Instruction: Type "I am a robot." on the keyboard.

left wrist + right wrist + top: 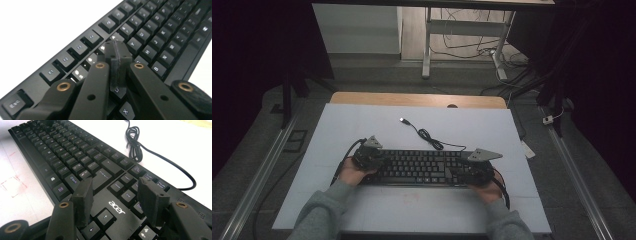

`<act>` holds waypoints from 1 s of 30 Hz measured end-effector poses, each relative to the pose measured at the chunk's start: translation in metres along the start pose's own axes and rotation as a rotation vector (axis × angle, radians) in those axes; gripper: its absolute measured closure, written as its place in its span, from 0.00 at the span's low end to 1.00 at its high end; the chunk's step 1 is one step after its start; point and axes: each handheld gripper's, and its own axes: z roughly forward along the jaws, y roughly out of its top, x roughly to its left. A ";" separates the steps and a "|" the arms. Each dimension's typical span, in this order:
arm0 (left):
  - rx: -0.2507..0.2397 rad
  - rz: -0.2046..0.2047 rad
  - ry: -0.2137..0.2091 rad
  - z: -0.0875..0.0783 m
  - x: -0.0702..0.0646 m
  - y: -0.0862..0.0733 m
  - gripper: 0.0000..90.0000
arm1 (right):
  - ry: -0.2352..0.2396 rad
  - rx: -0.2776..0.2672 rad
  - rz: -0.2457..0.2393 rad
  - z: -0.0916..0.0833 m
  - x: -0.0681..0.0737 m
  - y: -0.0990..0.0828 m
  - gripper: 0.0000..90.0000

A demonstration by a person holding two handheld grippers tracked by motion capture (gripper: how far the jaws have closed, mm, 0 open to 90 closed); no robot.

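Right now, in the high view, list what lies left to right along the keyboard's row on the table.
Left hand → left gripper → keyboard → right gripper → right hand.

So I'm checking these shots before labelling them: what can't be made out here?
- Keyboard ends, high view: covered by the left gripper and right gripper.
- Key legends, high view: too small to read.
- Keys beneath the left gripper's closed tips, left gripper view: hidden; whether the tips touch a key is unclear.
- Cable, right gripper view: cut off by the top edge.
- Hands, high view: partly hidden behind the grippers.
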 end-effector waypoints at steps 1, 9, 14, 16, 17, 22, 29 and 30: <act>-0.007 -0.003 0.002 -0.002 0.000 0.000 0.99 | 0.000 0.000 0.000 0.000 0.000 0.000 0.52; -0.065 -0.038 -0.014 -0.019 0.000 -0.003 0.76 | 0.002 -0.005 0.000 -0.001 0.000 0.000 0.52; -0.080 -0.046 0.001 -0.028 -0.003 -0.006 0.59 | 0.006 -0.009 -0.002 -0.001 0.001 0.000 0.52; -0.082 -0.061 0.009 -0.030 -0.002 -0.008 0.52 | 0.011 -0.006 -0.004 0.000 0.001 0.000 0.52; -0.081 -0.069 0.007 -0.032 -0.001 -0.009 0.50 | 0.015 -0.008 -0.005 0.001 0.001 0.000 0.52; -0.093 -0.105 0.017 -0.038 0.001 -0.016 0.42 | 0.020 -0.013 -0.006 0.001 0.002 0.000 0.52; -0.091 -0.127 0.025 -0.042 0.003 -0.025 0.39 | 0.014 -0.021 -0.002 -0.001 0.002 0.002 0.52; -0.090 -0.128 0.026 -0.042 0.003 -0.025 0.39 | 0.015 -0.024 -0.003 -0.001 0.002 0.002 0.52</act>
